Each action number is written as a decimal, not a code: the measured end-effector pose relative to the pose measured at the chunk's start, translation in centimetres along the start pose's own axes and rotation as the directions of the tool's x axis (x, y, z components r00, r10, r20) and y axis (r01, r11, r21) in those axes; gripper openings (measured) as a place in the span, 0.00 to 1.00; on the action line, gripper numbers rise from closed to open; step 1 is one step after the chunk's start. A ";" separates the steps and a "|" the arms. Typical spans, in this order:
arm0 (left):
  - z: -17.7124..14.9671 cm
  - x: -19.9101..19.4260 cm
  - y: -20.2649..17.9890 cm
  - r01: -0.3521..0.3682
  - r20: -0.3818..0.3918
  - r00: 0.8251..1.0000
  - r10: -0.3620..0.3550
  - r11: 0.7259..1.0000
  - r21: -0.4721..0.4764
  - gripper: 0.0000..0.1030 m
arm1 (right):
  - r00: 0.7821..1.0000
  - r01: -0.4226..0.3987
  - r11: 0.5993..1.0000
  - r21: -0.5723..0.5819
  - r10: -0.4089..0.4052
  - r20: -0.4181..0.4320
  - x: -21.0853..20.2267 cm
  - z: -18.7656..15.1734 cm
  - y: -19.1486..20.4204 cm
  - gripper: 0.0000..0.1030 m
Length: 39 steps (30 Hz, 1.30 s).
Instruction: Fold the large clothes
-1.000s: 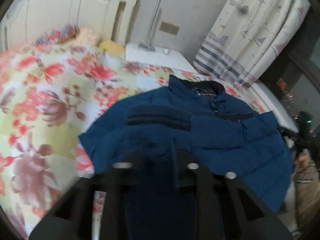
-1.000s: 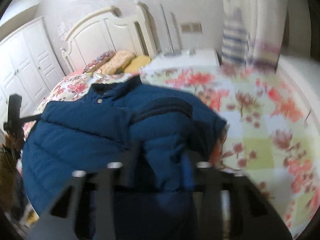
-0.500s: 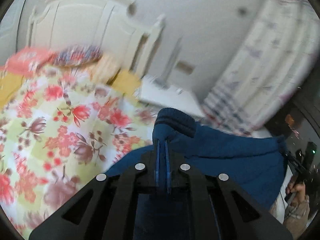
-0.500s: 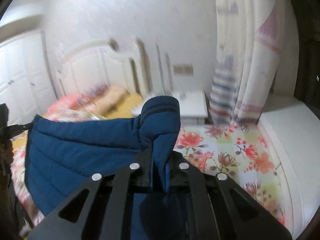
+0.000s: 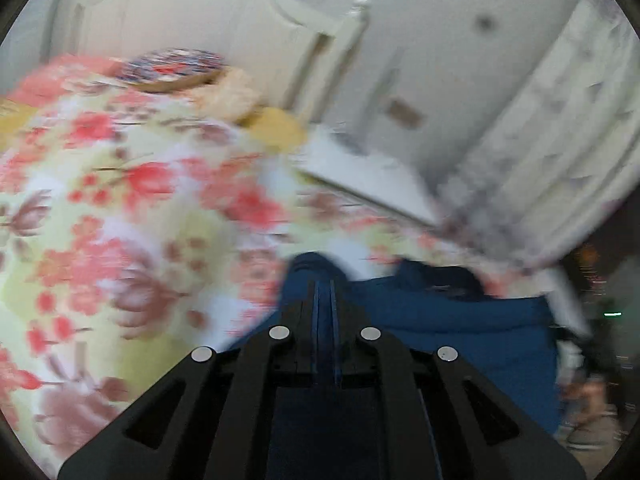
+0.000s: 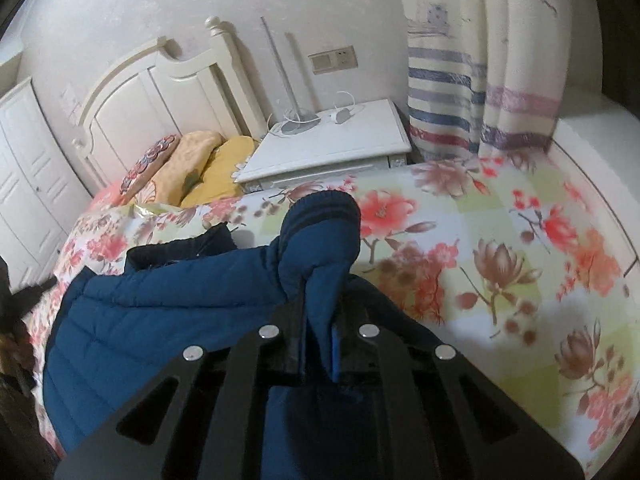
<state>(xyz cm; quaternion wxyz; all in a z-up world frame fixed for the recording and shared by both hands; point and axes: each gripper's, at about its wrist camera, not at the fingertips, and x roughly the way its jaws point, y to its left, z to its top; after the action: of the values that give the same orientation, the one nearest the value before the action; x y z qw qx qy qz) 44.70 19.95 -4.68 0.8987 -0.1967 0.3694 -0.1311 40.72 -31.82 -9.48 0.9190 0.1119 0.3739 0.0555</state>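
A large dark blue padded jacket (image 6: pixel 168 304) hangs between my two grippers above a bed with a floral cover (image 6: pixel 500 248). My right gripper (image 6: pixel 318 300) is shut on the jacket's fabric just below a ribbed cuff (image 6: pixel 324 208). My left gripper (image 5: pixel 324 292) is shut on another bunched part of the jacket (image 5: pixel 460 320), which stretches to the right in the blurred left wrist view. The dark collar (image 6: pixel 180 248) shows at the jacket's upper edge.
A white headboard (image 6: pixel 152 92) and pillows (image 6: pixel 200 168) are at the bed's far end. A white nightstand (image 6: pixel 332 152) with a lamp base stands beside it. Striped curtains (image 6: pixel 460 80) hang at the right. A white wardrobe (image 6: pixel 24 168) is at the left.
Both grippers closed on the jacket that lay flat on the bed and lifted it. Since half a second ago both views have tilted down toward the bed.
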 end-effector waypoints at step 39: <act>-0.1 1.8 -1.3 -0.004 -0.031 0.999 0.006 0.998 0.059 0.12 | 1.000 0.022 1.000 -0.003 -0.022 0.019 -0.8 -0.3 1.0 0.10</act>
<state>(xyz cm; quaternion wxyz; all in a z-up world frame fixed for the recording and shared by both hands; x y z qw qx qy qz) 45.75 18.06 -5.20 0.8985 -0.1671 0.3800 -0.1427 39.90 -30.99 -8.95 0.9233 0.1067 0.3663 0.0449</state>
